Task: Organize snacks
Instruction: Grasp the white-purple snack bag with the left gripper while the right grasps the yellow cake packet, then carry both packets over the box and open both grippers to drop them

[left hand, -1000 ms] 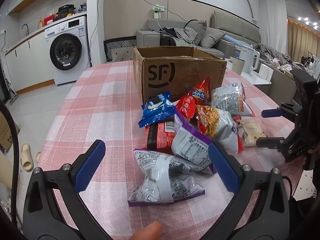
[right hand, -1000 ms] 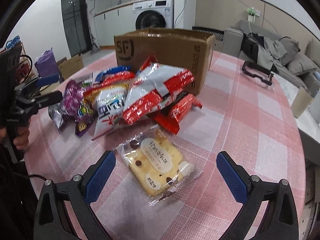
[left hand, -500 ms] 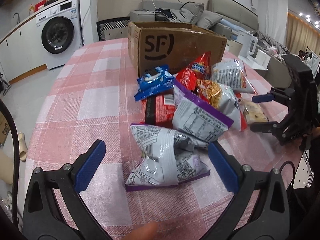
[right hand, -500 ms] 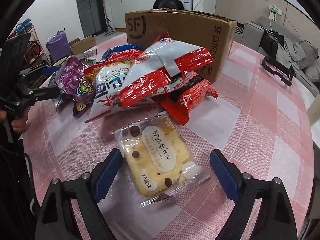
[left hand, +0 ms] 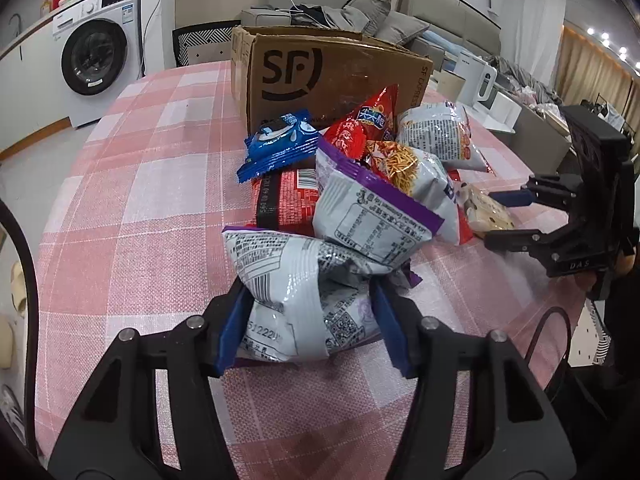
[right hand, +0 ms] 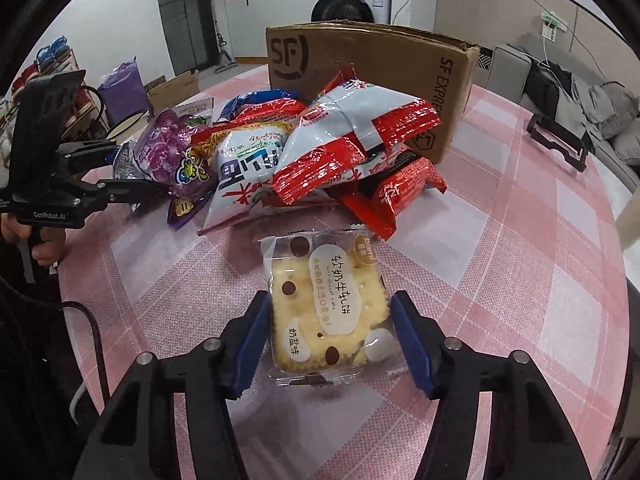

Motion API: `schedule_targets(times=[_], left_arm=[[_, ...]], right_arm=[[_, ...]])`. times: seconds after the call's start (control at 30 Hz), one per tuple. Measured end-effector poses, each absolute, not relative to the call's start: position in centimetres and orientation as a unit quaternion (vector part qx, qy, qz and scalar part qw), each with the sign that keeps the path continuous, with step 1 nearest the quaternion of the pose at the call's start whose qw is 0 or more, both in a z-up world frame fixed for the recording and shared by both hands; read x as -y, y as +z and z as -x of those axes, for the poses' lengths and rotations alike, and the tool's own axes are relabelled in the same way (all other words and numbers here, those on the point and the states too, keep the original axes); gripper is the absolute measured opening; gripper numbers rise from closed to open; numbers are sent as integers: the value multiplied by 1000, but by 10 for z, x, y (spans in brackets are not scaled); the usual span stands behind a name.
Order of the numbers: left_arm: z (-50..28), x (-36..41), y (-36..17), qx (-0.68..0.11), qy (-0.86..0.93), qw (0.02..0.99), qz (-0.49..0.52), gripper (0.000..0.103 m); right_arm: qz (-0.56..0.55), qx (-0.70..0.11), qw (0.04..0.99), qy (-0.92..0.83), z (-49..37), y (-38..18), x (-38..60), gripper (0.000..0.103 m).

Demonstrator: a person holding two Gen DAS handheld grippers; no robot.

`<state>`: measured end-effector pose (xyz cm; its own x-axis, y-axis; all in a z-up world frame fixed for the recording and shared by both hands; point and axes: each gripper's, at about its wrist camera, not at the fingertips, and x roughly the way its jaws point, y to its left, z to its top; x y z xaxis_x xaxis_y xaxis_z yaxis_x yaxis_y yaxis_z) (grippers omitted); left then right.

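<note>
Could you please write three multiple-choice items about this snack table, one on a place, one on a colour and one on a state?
1. Where does the cardboard box stand?
A. behind the snack pile
B. on the floor
C. on the washing machine

2. What colour is the cookie packet leaning near the box?
A. green
B. blue
C. yellow

3. What lies between the pads of the right gripper?
A. nothing
B. a red bag
C. the cracker packet

Answers:
1. A, the box sits on the checked tablecloth just beyond the heaped bags.
2. B, its wrapper is bright blue with white print.
3. C, the clear packet with the pale cracker lies between the blue pads as the jaws are closing; the left gripper likewise closes around a silver bag.
</note>
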<state>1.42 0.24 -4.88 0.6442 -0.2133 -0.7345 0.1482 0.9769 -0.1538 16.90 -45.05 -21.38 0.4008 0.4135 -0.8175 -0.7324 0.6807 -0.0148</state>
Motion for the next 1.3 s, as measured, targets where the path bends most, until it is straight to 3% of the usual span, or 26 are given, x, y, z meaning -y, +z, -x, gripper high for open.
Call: schedule_targets(times=[1.3], left_arm=[[23,-6,40,-308,-26,951,31,52]], right_arm=[[58,-282,897,334,-144,-128,474,60]])
